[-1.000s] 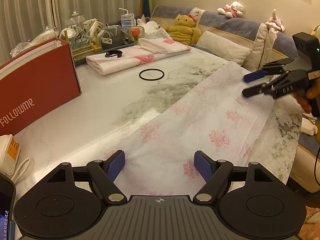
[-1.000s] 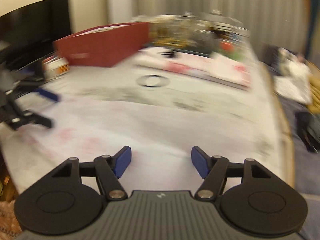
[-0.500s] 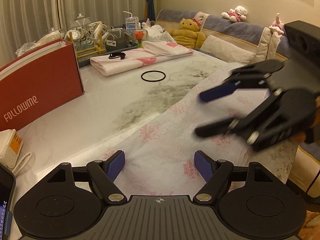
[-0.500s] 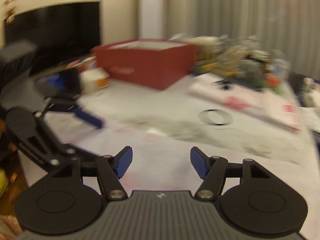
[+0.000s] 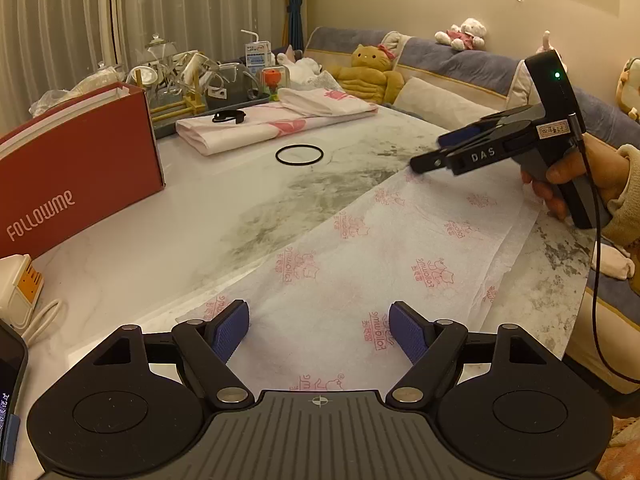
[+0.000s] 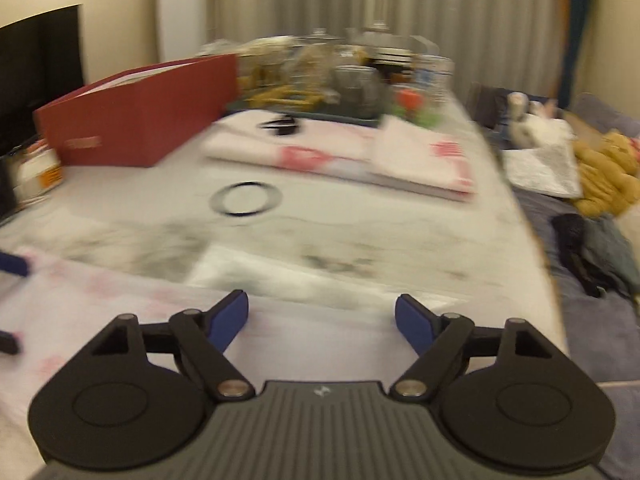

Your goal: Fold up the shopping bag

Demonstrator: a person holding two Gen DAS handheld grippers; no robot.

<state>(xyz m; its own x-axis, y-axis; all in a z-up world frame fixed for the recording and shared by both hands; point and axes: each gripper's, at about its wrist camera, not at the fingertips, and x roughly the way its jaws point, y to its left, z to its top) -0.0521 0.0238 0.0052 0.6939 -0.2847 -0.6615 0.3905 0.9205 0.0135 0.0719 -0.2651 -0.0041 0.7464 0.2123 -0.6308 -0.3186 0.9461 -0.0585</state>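
Observation:
A white shopping bag [image 5: 400, 248] with pink prints lies flat on the marble table [image 5: 200, 216], running from bottom centre to the right edge. My left gripper [image 5: 319, 332] is open just above the bag's near end, with nothing between its blue pads. In the left wrist view my right gripper [image 5: 436, 150], held by a hand [image 5: 568, 176], hovers over the bag's far corner. Its jaws are opening and nothing is between them. The right wrist view is blurred: the right gripper [image 6: 320, 320] is open over the bag [image 6: 120, 312].
A red box [image 5: 80, 168] marked FOLLOWME stands at the left. Beyond the bag lie a black ring [image 5: 299, 155] and folded pink-and-white bags [image 5: 260, 128]. A tray of glassware [image 5: 192, 84] is at the back. A sofa with plush toys [image 5: 372, 76] borders the table's right edge.
The right gripper swung in close to the left gripper, then drew back to the bag's far corner, and its jaws stand wider. The left gripper and the bag stayed put.

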